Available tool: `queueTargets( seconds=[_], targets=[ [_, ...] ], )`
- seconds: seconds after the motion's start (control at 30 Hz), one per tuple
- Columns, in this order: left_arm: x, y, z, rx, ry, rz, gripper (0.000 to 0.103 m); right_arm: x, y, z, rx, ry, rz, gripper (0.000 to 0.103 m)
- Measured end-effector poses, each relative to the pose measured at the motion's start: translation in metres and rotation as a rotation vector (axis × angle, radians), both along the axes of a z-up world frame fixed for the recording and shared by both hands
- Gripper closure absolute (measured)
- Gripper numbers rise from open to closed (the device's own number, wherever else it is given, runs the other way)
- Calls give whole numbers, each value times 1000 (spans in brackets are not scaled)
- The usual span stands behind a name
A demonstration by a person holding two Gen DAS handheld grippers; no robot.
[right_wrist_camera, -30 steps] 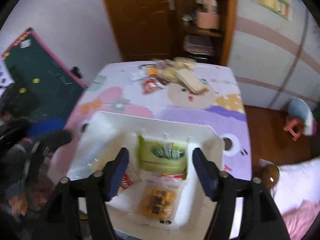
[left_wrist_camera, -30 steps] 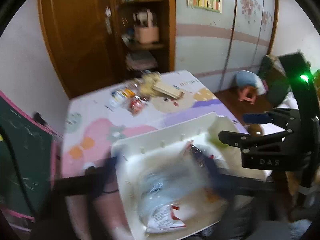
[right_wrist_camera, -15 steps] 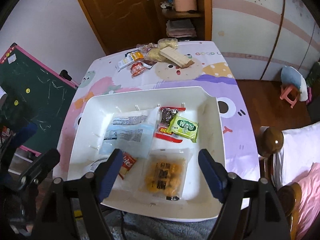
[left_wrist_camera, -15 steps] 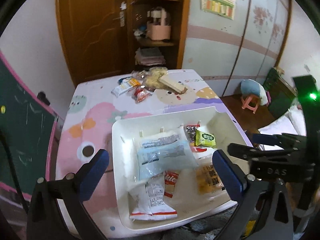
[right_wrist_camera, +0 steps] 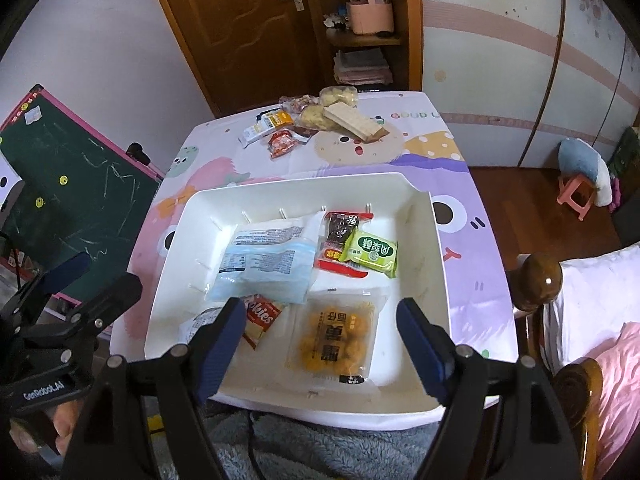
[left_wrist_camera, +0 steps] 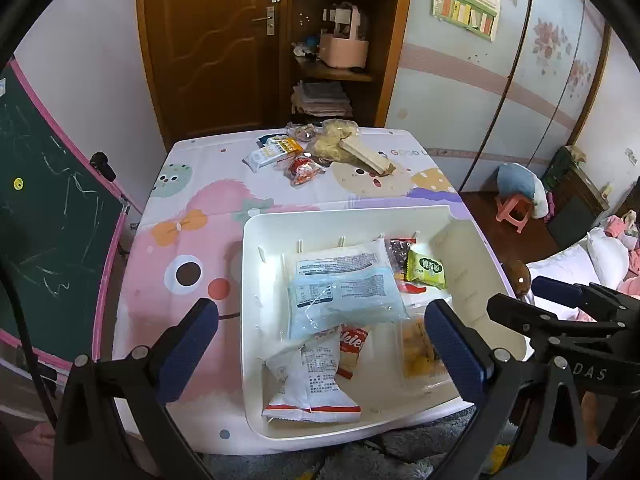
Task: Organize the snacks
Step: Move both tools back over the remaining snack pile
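A white bin (left_wrist_camera: 344, 213) (right_wrist_camera: 296, 184) stands at the near end of the cartoon-print table (left_wrist_camera: 192, 208). In it lie a pale blue pack (left_wrist_camera: 344, 296) (right_wrist_camera: 264, 268), a green pack (left_wrist_camera: 426, 268) (right_wrist_camera: 374, 254), a clear pack of yellow pieces (right_wrist_camera: 336, 336), a red cookies pack (right_wrist_camera: 262, 316) and a white pack with a red edge (left_wrist_camera: 308, 384). A loose snack pile (left_wrist_camera: 320, 148) (right_wrist_camera: 316, 120) with a long wafer pack (right_wrist_camera: 354, 122) sits at the far end. My left gripper (left_wrist_camera: 320, 340) hovers open over the bin's near left. My right gripper (right_wrist_camera: 322, 320) hovers open above the yellow pack, holding nothing.
A green chalkboard (left_wrist_camera: 48, 232) leans left of the table. A bed with a wooden post (right_wrist_camera: 536, 276) and pillow (right_wrist_camera: 592, 304) is close on the right. A pink stool (left_wrist_camera: 516, 210) stands on the floor beyond. Grey fluffy rug (right_wrist_camera: 320, 452) lies under the near edge.
Both grippers have drawn back and up from the bin, so the whole bin now shows. The left view's blur has cleared. Both stay open.
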State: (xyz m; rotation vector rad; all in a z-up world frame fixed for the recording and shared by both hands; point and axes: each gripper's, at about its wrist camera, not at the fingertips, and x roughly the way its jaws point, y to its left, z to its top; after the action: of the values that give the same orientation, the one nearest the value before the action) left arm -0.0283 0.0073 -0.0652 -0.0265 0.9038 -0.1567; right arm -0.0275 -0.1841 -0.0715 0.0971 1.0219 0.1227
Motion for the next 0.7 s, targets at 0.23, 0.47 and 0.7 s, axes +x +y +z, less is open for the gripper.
queueTargets(
  seconds=[0.23, 0.47, 0.7],
  targets=[
    [3, 2, 0, -2, 3, 22, 0, -5, 2, 7, -54, -55, -9, 25],
    [10, 6, -5, -12, 14, 39, 0, -4, 2, 7, -17, -73, 21, 29],
    [15, 0, -6, 35, -3, 29, 0, 0, 0, 9, -12, -117, 4, 30]
  ],
)
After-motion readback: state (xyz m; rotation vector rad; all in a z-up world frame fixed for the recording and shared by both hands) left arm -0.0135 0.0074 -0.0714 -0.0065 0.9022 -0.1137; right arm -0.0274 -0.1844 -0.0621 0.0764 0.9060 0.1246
